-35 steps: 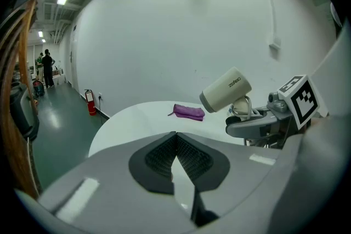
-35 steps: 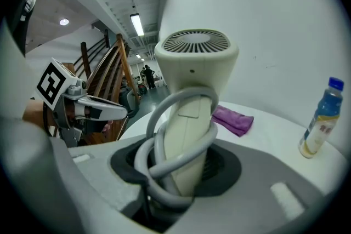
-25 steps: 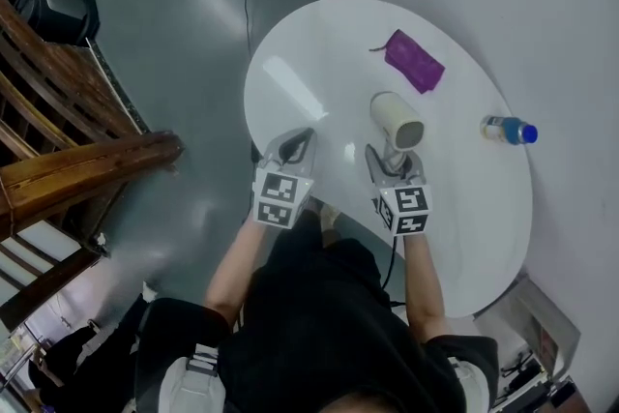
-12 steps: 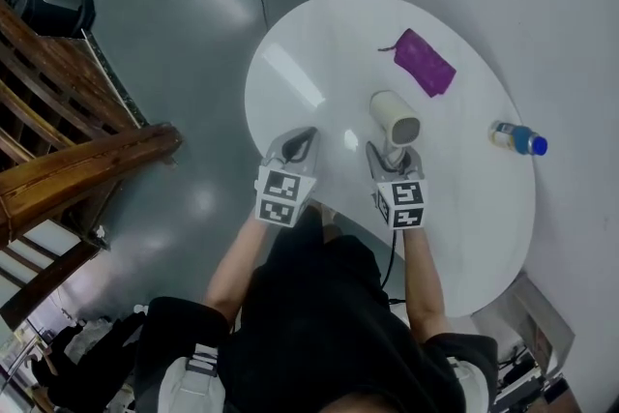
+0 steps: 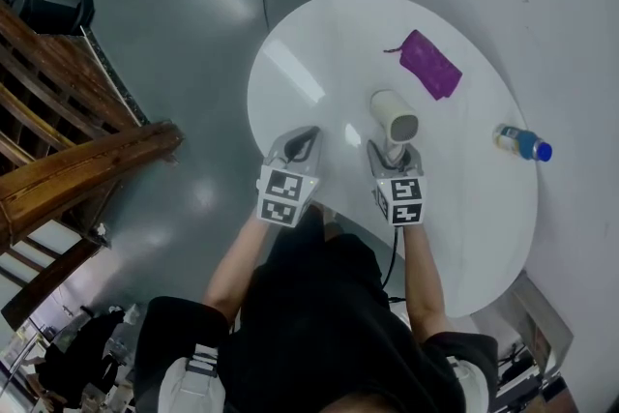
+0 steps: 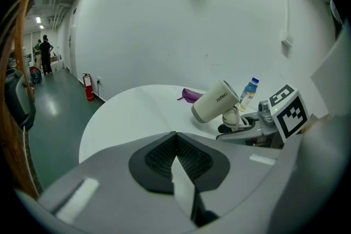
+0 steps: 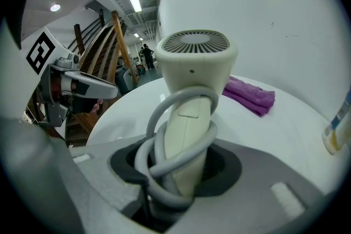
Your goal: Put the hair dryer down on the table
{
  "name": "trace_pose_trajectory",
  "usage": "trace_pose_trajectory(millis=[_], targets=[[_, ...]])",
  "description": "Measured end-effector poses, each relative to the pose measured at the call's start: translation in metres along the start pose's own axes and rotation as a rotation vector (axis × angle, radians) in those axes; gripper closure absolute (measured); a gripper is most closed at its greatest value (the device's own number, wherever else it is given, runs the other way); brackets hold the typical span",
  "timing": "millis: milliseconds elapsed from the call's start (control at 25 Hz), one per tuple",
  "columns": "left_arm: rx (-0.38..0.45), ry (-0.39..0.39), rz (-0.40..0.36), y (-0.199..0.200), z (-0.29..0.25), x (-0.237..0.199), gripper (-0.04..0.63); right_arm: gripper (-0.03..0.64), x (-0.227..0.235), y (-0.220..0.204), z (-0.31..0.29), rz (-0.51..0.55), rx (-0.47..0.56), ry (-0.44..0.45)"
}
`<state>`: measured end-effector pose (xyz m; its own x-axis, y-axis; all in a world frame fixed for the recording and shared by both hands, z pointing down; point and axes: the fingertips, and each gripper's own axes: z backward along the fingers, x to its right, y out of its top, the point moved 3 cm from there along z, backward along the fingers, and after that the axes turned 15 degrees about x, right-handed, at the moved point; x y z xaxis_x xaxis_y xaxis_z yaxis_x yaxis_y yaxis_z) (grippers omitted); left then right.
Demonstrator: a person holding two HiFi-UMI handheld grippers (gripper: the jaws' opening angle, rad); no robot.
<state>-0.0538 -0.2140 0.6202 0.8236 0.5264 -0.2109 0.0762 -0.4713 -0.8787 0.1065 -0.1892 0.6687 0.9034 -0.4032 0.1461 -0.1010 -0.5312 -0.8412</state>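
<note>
Right gripper view: the right gripper (image 7: 180,175) pinches the handle of the cream hair dryer (image 7: 193,66), with its grey cord (image 7: 160,118) looped round the handle. The dryer is held above the round white table (image 5: 309,44), near its near edge. The left gripper (image 6: 177,157), jaws pressed together and empty, hovers at the same edge. A purple cloth (image 5: 430,65) lies toward the table's far side, and a bottle (image 5: 522,143) lies at its right rim.
</note>
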Motion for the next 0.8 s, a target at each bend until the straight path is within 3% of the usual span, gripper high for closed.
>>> trace_pose_trajectory(millis=[800], targets=[[-0.002, -0.014, 0.005, -0.002, 0.003, -0.001, 0.591, 0.417, -0.002, -0.013, -0.010, 0.011, -0.036, -0.010]])
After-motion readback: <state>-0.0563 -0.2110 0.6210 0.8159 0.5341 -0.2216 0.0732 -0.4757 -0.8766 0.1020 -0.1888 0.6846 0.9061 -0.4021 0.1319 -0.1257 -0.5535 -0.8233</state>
